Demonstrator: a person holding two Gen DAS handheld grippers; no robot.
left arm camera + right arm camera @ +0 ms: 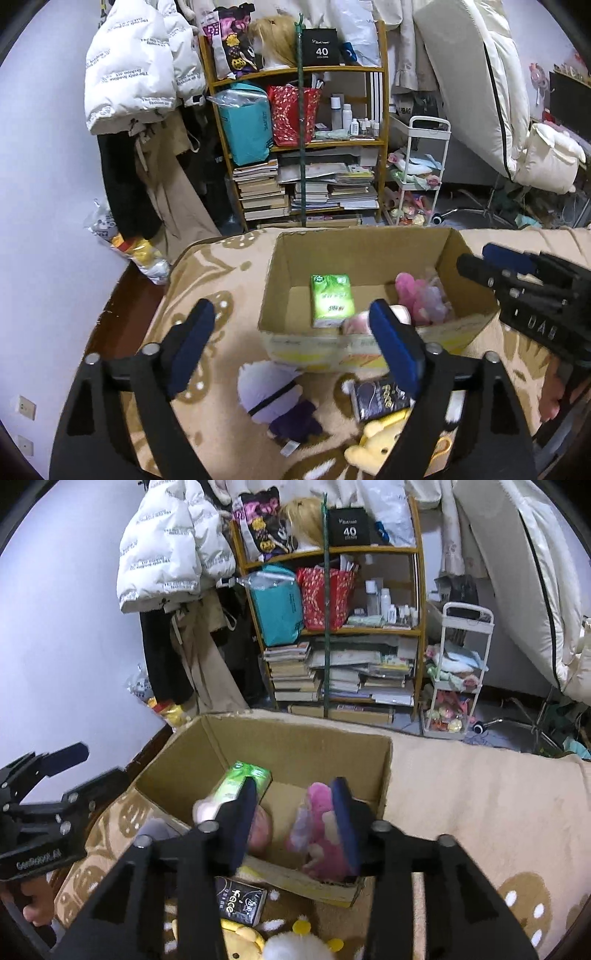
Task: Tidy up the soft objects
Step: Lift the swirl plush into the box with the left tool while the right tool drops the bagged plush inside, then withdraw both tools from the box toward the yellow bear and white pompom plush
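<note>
Purple plush [275,400] on the blanket, just below and between the wide, empty left gripper [291,350] jaws, lying diagonally, short of the box [332,354]; right gripper [295,819] over the box, spread, empty.

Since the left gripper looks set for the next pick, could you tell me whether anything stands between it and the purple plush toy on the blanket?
Nothing visible does. The left gripper hangs open above the purple plush toy, which lies on the blanket just in front of the cardboard box, with only open space between the fingers and the toy.
</note>
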